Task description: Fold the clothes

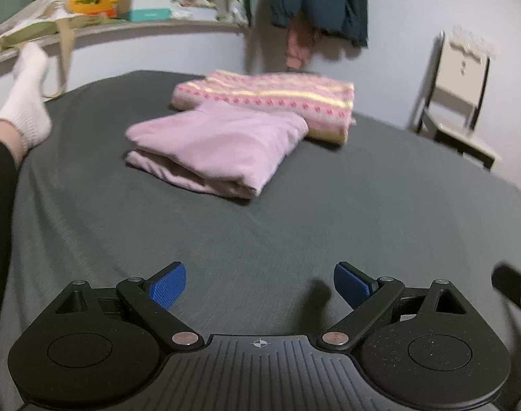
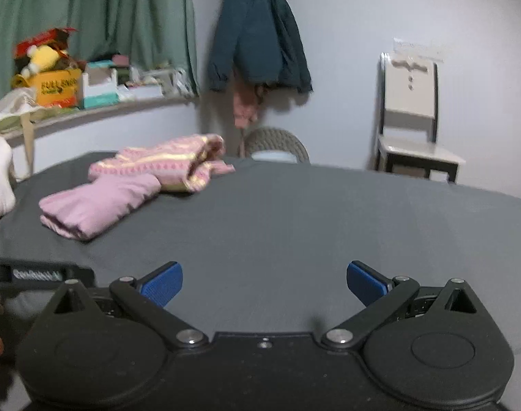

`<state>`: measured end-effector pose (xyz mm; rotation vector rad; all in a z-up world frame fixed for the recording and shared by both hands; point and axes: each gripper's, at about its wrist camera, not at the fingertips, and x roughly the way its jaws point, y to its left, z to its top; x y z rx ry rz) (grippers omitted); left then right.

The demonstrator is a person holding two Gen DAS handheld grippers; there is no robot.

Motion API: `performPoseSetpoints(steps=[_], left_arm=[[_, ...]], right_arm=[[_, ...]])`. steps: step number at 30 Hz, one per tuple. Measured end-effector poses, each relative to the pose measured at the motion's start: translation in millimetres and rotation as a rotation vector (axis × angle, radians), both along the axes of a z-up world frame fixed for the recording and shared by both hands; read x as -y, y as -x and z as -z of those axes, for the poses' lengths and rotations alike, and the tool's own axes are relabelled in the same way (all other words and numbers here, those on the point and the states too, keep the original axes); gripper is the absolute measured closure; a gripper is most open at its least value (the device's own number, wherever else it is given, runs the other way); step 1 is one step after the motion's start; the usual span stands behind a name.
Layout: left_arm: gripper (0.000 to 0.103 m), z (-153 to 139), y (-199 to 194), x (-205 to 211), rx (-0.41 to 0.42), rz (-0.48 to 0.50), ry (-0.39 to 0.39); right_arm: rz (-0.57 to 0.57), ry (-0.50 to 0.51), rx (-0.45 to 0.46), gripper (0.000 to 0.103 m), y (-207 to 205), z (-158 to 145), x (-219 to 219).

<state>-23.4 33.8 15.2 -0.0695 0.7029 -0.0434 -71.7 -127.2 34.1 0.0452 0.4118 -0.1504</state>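
Both tools hang low over the grey bedsheet (image 1: 294, 205) with nothing between their blue pads: the left gripper (image 1: 259, 286) has its jaws spread wide, and the right gripper (image 2: 264, 282) is spread just as wide. Ahead of them, toward the far left of the bed, a folded lilac garment (image 1: 219, 147) lies flat on the sheet, its far edge touching a folded pink-and-yellow striped knit (image 1: 270, 99) behind it. A white-socked foot (image 1: 26, 102) rests at the bed's left edge. A dark teal jacket (image 2: 257, 34) hangs on the wall, and a chair (image 2: 414, 116) stands to its right.
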Motion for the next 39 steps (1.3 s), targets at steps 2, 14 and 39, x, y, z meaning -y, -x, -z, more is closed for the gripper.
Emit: performPoseSetpoints(steps=[2,14,39], left_arm=[[0.009,3,-3,4,0.010,-0.023,-0.047],[0.000,13,-14,3,0.056,-0.106,-0.111],[0.000,15,6,-3,0.048,-0.145,-0.094]], right_arm=[[-0.069,0.041,0.036,0.000,-4,4,-5],[-0.054,-0.021,-0.242,0.000,-54,29,5],[-0.060,0.009,-0.264,0.000,-61,33,1]])
